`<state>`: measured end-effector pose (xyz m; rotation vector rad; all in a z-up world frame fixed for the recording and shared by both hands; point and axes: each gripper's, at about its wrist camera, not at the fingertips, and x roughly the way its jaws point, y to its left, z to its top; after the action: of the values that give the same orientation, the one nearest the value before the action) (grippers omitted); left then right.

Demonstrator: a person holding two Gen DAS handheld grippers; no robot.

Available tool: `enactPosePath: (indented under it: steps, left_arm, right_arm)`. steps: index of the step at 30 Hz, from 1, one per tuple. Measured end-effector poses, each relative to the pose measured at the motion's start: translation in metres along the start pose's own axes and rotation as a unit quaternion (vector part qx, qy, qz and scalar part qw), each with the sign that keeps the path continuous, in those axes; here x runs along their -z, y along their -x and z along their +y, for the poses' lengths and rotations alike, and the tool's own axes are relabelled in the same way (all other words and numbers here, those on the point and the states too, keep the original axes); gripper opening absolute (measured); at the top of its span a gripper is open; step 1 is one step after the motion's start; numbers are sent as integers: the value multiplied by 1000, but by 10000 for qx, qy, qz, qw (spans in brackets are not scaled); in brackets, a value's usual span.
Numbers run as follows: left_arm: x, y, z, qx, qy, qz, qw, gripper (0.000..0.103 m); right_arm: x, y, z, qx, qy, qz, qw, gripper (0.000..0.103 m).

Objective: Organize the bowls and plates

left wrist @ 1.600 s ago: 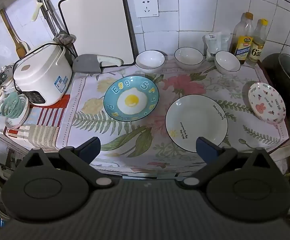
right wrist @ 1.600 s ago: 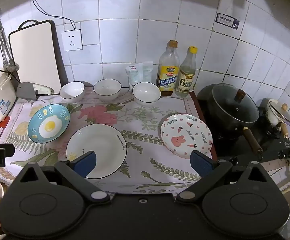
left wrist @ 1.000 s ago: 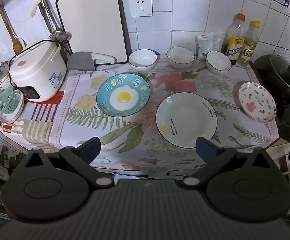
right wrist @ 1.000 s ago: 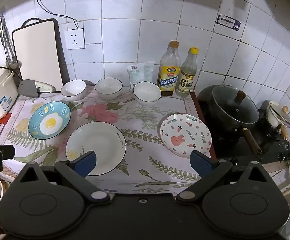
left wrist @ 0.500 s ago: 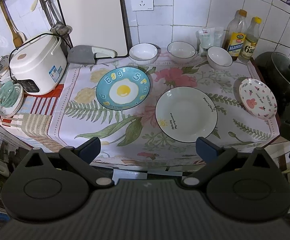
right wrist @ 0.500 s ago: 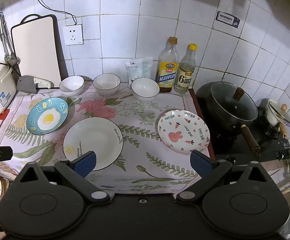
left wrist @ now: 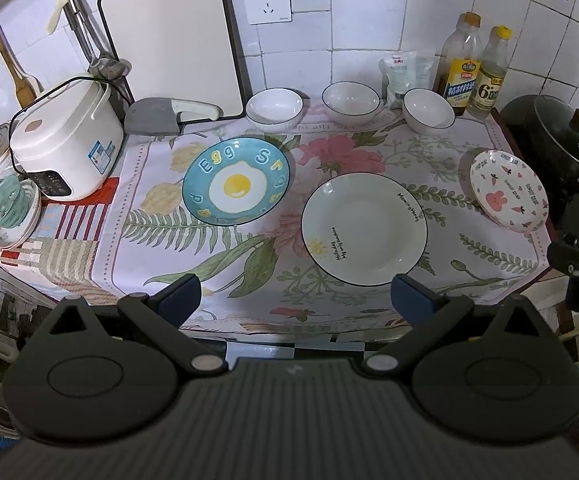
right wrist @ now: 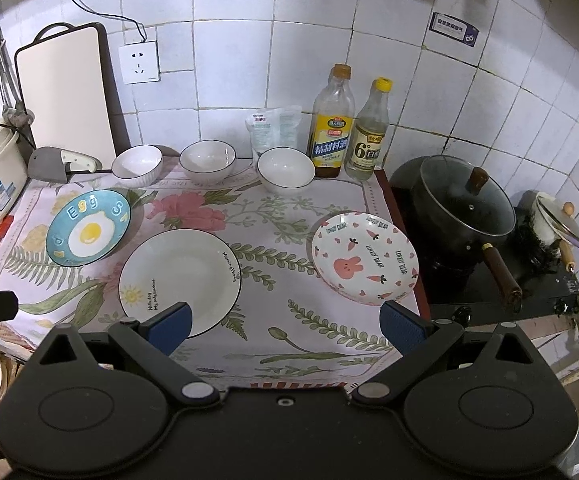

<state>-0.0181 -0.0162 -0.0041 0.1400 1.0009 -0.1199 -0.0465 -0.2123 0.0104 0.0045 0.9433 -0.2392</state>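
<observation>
Both hand-held grippers hover off the tabletop's front edge, holding nothing: the left hand-held gripper (left wrist: pixel 293 296) has its jaws spread wide, and so does the right hand-held gripper (right wrist: pixel 285 322). On the floral cloth (left wrist: pixel 369 152), three white ceramic bowls (left wrist: pixel 274 105) (left wrist: pixel 350 98) (left wrist: pixel 428 111) line the back edge. The blue round fried-egg plate (left wrist: pixel 236 181) lies left of centre, the large white round plate (left wrist: pixel 364 228) beside it near the front, and the pink-patterned rabbit plate (right wrist: pixel 364 257) at the right edge.
</observation>
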Motion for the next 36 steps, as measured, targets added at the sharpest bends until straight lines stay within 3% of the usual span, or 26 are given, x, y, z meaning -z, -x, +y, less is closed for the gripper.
enactPosePath:
  steps: [19,24,30,36]
  left_arm:
    - [-7,-10,-2,99,44,126,9999,103]
    - [-12,-3,5,-1,113,-172,9998,100]
    - [-17,-10,7,-203,-217,-513,9982,101]
    - [-15,-42,10,217,-303,-711,9968,101]
  right_arm:
    - [-7,-16,-6,-77,79,142,9998,101]
    - [-10,-12,-11,-591,259,-106,9979,101]
    - [-3,-26,-17,-1311,592,-741,9868,101]
    - [5,-71,-20,-1655,404,-838,9818,98]
